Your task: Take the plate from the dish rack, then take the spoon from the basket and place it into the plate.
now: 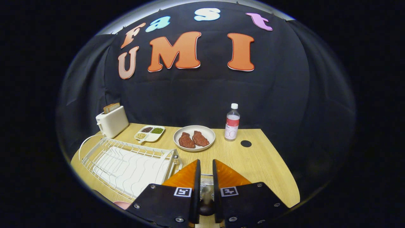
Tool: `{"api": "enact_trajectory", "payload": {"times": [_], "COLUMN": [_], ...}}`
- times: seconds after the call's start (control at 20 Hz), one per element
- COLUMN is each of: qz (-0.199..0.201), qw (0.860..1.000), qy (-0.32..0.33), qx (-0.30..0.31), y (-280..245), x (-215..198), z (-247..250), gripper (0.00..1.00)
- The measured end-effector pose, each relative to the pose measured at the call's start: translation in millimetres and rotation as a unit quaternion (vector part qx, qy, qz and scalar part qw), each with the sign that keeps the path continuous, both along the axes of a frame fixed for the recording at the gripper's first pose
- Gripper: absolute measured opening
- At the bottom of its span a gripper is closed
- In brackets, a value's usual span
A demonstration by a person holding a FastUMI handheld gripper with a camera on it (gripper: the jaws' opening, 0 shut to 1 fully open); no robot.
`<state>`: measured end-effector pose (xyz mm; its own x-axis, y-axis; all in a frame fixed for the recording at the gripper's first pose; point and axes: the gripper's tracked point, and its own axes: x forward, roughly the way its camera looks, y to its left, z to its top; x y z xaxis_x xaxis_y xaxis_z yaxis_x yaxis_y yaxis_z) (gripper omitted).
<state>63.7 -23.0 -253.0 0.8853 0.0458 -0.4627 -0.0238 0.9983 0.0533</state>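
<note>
My gripper (206, 167) is shut on the spoon (207, 193), a silvery piece with a dark end, held upright in the narrow gap between my two fingers. Just beyond it, a strip of metal mesh from the basket (206, 180) shows between the fingers. To the left of the fingers lies the white wire dish rack (126, 164), with no dishes in it. Beside the gripper body, just in front of the rack, a small pink rim (121, 205) peeks out; I cannot tell whether it is the plate.
Beyond the fingers, a light plate (177, 134) holds two pieces of red meat. A water bottle (232, 123) and a black hole (246, 143) in the wooden table (262, 167) are to its right. A divided snack tray (149, 133) and a white toaster (112, 122) stand behind the rack.
</note>
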Motion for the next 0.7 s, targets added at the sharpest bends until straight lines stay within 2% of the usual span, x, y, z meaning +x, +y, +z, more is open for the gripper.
{"api": "enact_trajectory", "payload": {"times": [0.45, 0.7], "qz": [0.002, 0.044], "qw": [1.0, 0.997], "qy": [-0.021, -0.043], "qx": [0.016, 0.034], "y": [1, 25], "x": [-17, -48], "z": [58, 95], "gripper": [0.19, 0.18]}}
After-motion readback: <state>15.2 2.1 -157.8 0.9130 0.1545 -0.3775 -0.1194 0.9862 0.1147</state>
